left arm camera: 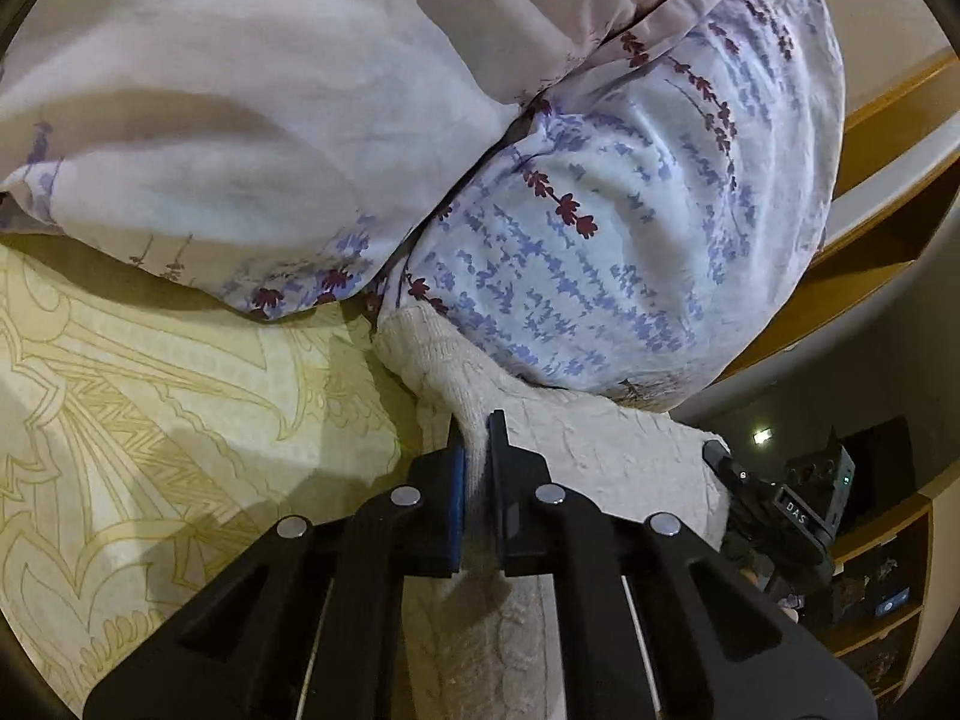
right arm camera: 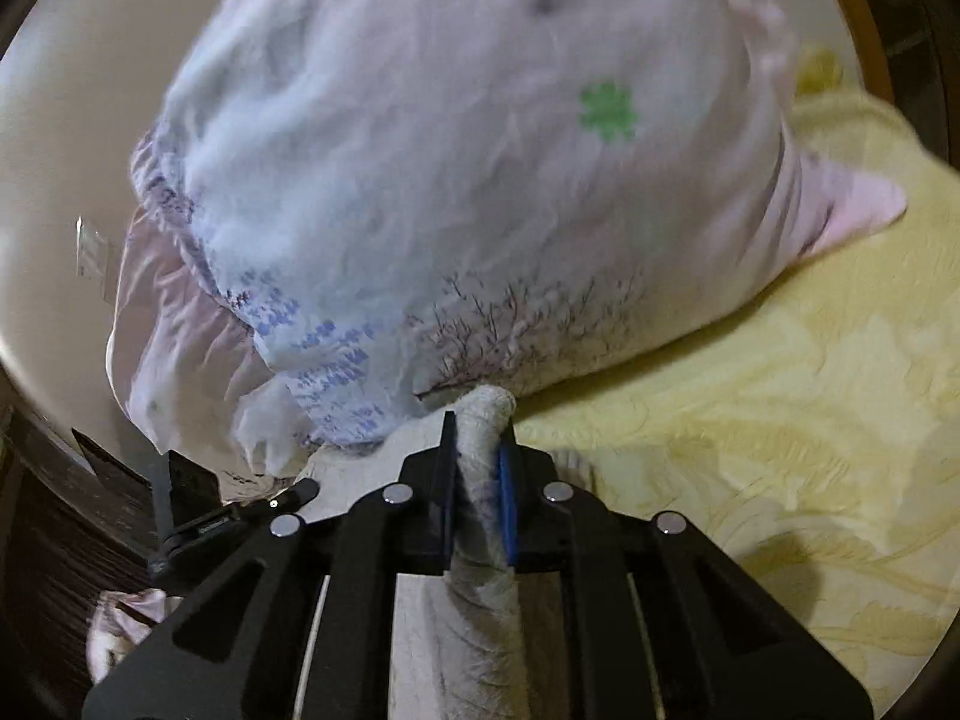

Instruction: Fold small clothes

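Observation:
A cream knitted garment (left arm camera: 576, 444) lies on the yellow patterned bedspread (left arm camera: 150, 420), close against the pillows. My left gripper (left arm camera: 477, 426) is shut on a pinched fold of this garment. My right gripper (right arm camera: 478, 429) is shut on another bunched edge of the same cream garment (right arm camera: 483, 510), which runs back between its jaws. The right gripper (left arm camera: 780, 510) shows at the right of the left wrist view, and the left gripper (right arm camera: 204, 522) shows at the lower left of the right wrist view. The rest of the garment hangs hidden under both grippers.
Two big pillows with lavender and maroon floral print (left arm camera: 630, 210) and a pale pink one (left arm camera: 210, 120) lie directly ahead; one shows in the right wrist view (right arm camera: 450, 180). A wooden headboard (left arm camera: 888, 120) and shelves (left arm camera: 882, 600) stand at the right. Yellow bedspread (right arm camera: 780, 450) extends right.

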`<state>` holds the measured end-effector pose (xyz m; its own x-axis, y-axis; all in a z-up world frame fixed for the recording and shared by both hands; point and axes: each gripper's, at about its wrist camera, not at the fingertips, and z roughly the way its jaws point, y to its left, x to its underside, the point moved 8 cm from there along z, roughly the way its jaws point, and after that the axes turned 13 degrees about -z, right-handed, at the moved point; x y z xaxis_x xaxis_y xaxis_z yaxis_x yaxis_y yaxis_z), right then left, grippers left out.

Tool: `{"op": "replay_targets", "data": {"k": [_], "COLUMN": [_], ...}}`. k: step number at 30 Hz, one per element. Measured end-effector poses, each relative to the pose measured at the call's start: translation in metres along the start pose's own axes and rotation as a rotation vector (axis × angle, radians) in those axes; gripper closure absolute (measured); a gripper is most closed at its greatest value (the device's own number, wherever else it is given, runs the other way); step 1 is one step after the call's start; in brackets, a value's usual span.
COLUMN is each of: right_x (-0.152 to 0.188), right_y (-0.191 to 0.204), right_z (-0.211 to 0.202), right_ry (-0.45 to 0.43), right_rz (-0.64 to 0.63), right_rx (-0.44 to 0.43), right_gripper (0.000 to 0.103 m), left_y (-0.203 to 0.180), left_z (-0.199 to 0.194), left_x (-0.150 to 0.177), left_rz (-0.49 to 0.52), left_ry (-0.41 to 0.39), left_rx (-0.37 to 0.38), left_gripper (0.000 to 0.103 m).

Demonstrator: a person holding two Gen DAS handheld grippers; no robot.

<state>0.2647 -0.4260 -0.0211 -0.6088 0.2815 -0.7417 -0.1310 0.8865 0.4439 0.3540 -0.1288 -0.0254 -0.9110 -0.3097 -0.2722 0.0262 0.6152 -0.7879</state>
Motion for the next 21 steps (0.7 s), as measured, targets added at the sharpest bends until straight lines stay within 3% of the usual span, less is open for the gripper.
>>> {"op": "replay_targets", "data": {"k": [3, 8, 12, 14, 16, 17, 21], "right_x": [0.020, 0.028, 0.030, 0.036, 0.049, 0.057, 0.083], "right_y": [-0.021, -0.028, -0.025, -0.025, -0.021, -0.018, -0.008], "right_z": [0.025, 0.039, 0.021, 0.007, -0.010, -0.019, -0.043], "right_ry": [0.121, 0.177, 0.164, 0.152, 0.142, 0.140, 0.126], "right_rz": [0.038, 0.078, 0.090, 0.105, 0.117, 0.118, 0.120], "right_rx": [0.107, 0.126, 0.124, 0.097, 0.060, 0.044, -0.014], "right_gripper": [0.093, 0.091, 0.067, 0.064, 0.059, 0.059, 0.058], "left_y": [0.005, 0.010, 0.008, 0.006, 0.005, 0.005, 0.003], "left_z": [0.007, 0.016, 0.009, 0.000, -0.013, -0.021, -0.048], "left_x": [0.004, 0.007, 0.009, 0.011, 0.014, 0.017, 0.043], "left_rz": [0.005, -0.007, -0.007, -0.004, 0.008, 0.018, 0.064], "left_ry": [0.007, 0.019, 0.017, 0.015, 0.004, -0.002, 0.018], "left_rx": [-0.044, -0.077, -0.065, -0.053, -0.056, -0.059, -0.058], "left_gripper": [0.097, 0.097, 0.095, 0.086, 0.059, 0.053, 0.041]}}
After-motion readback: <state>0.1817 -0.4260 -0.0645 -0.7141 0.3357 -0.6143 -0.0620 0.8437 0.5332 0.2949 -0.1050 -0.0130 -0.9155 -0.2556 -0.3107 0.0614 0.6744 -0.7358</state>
